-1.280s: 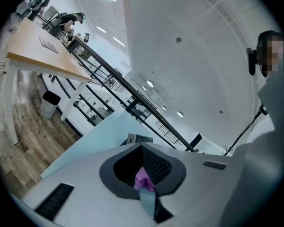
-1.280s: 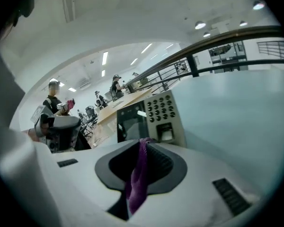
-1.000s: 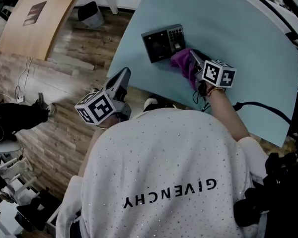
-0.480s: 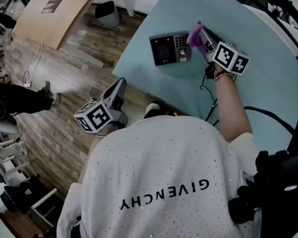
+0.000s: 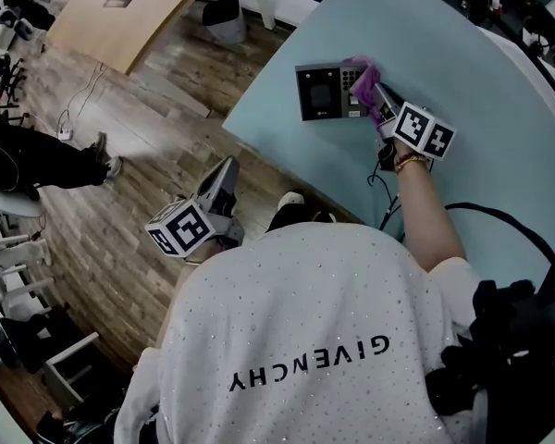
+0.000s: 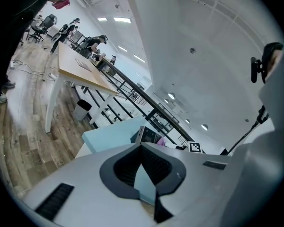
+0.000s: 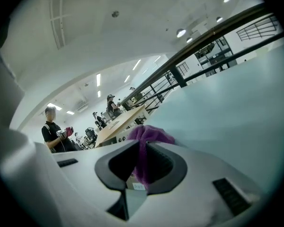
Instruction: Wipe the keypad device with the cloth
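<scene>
From the head view, the right gripper (image 5: 375, 100) is pressing a crumpled purple cloth (image 5: 362, 79) against the right edge of the black keypad device (image 5: 324, 91) lying on the pale blue table (image 5: 472, 72). The left gripper (image 5: 225, 166) is hanging off the table, over wooden flooring (image 5: 120, 128).

In the left gripper view, the left gripper (image 6: 141, 149) is showing its jaws together, nothing between them.

In the right gripper view, the right gripper (image 7: 143, 151) is pinching the cloth (image 7: 146, 138) tight.

Purple cloth (image 5: 363, 77), black keypad device (image 5: 324, 92), pale-blue table (image 5: 462, 91)
</scene>
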Demonstrator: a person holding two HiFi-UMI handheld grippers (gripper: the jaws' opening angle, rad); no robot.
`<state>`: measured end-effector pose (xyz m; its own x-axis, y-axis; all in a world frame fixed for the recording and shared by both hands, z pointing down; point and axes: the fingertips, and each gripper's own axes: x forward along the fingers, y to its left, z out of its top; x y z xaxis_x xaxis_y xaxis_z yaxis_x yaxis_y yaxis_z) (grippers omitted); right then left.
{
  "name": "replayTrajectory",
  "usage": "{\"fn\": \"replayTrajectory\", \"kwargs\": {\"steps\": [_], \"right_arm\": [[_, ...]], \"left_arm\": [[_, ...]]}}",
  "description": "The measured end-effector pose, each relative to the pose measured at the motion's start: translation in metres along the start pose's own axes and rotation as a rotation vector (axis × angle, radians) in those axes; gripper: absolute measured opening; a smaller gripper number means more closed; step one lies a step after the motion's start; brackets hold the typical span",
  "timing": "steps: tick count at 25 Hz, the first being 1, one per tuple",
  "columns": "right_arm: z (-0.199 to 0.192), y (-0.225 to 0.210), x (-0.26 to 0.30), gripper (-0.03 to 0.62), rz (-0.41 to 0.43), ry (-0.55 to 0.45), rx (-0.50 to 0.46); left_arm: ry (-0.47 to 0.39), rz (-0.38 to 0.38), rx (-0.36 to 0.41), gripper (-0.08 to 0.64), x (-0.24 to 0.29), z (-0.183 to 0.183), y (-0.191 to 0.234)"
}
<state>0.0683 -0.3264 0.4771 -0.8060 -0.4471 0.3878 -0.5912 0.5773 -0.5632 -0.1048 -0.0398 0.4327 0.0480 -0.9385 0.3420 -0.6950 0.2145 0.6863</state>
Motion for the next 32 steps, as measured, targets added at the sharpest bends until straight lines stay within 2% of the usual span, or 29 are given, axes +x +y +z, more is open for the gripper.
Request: {"fn": "replayTrajectory", "kwargs": {"steps": [7,12,16,18,21,26,30,32], "right_arm": [[-0.047,-0.009,-0.019,0.051,-0.031,0.125,0.041],[-0.071,-0.015,-0.027,0.05,-0.06,0.185,-0.013],[-0.085,-0.017,-0.023,0.051,-0.05,0.216,-0.038],[-0.084,-0.017,-0.021,0.051,-0.022,0.224,-0.007],[-0.059,-0.021,-0.023,0.049,-0.032,0.168,0.024],[0.03,-0.004,-0.016,0.049,-0.062,-0.005,0.014],[0.094,0.03,-0.001,0.049,-0.099,-0.139,-0.057],[0.108,0.046,0.011,0.049,-0.107,-0.175,-0.097]], "left_arm": [[0.001,0.005,-0.043,0.001,-0.006,-0.023,-0.012],[0.023,-0.008,-0.056,0.001,-0.002,-0.042,-0.018],[0.001,0.029,-0.06,0.001,0.005,-0.04,-0.001],[-0.029,0.027,-0.072,0.0,0.014,-0.031,0.003],[-0.041,0.008,-0.047,0.0,0.03,-0.018,0.006],[-0.142,0.053,0.063,0.0,0.045,0.042,0.032],[-0.131,-0.006,0.077,0.0,0.062,0.093,0.05],[-0.109,-0.055,0.073,0.001,0.072,0.115,0.059]]}}
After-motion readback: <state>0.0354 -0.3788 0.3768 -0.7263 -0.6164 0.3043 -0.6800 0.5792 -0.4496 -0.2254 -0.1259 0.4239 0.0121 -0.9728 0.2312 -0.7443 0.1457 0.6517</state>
